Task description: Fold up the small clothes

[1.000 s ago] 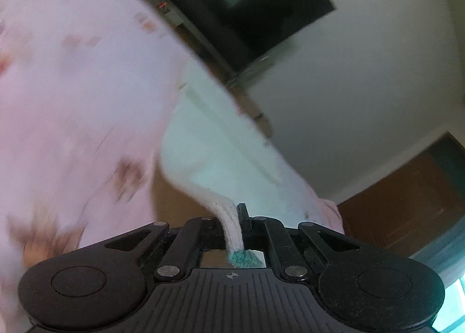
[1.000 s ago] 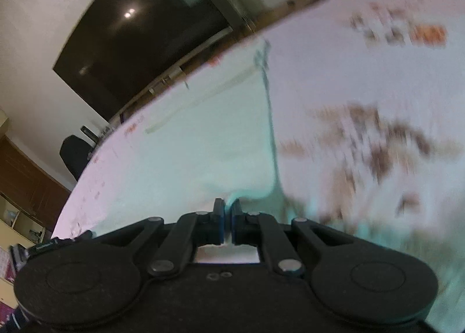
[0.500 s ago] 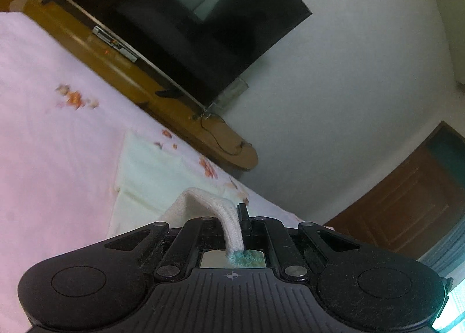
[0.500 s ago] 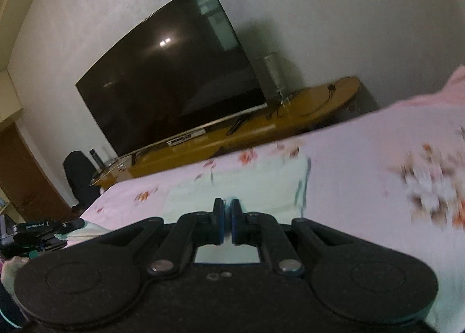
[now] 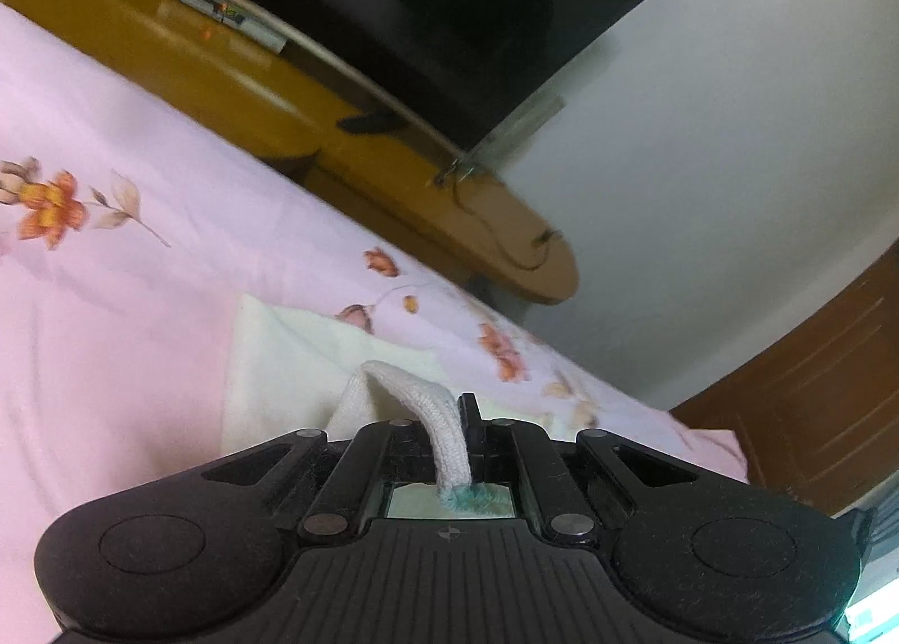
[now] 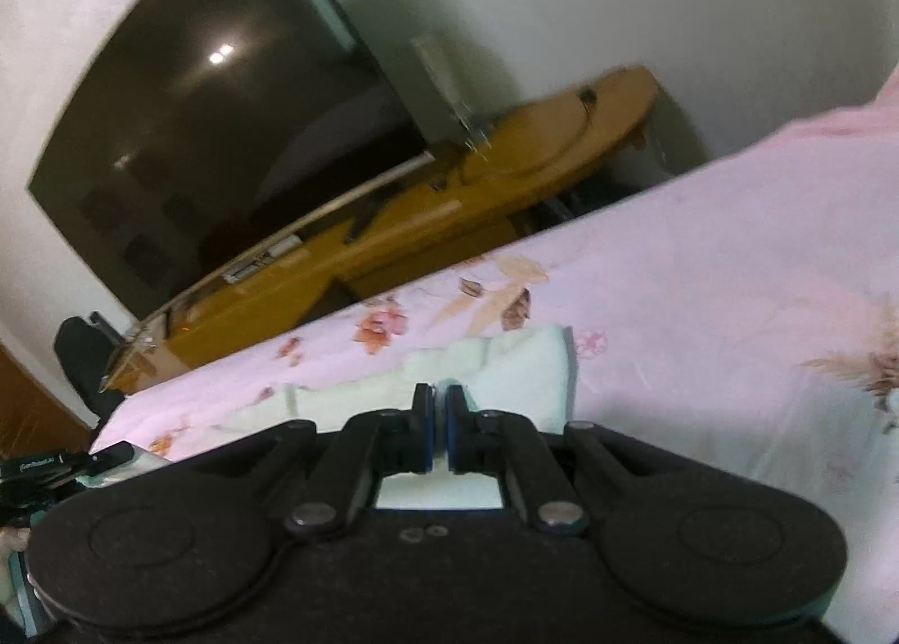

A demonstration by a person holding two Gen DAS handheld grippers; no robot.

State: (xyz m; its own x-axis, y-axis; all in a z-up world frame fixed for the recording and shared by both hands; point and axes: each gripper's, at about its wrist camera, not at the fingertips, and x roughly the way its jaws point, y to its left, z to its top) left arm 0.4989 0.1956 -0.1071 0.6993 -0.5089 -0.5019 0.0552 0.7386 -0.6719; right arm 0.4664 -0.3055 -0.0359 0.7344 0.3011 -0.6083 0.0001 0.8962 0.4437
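step: laying fold | left gripper (image 5: 458,433) clenched on cream knitted garment's (image 5: 292,357) teal-trimmed edge | right gripper (image 6: 440,433) clenched on it too | garment on pink floral bedsheet (image 5: 112,273) | advice: lower both corners level, keep taut

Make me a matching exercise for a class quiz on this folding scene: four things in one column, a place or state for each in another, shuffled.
Things:
1. left tongs
2. cream knitted garment with teal trim
3. large black television screen
4. pink floral bedsheet

Places or states:
A. mounted on the white wall
B. shut on a ribbed cloth edge
C. covering the bed
D. lying on the bedsheet

Pairs: 1-B, 2-D, 3-A, 4-C
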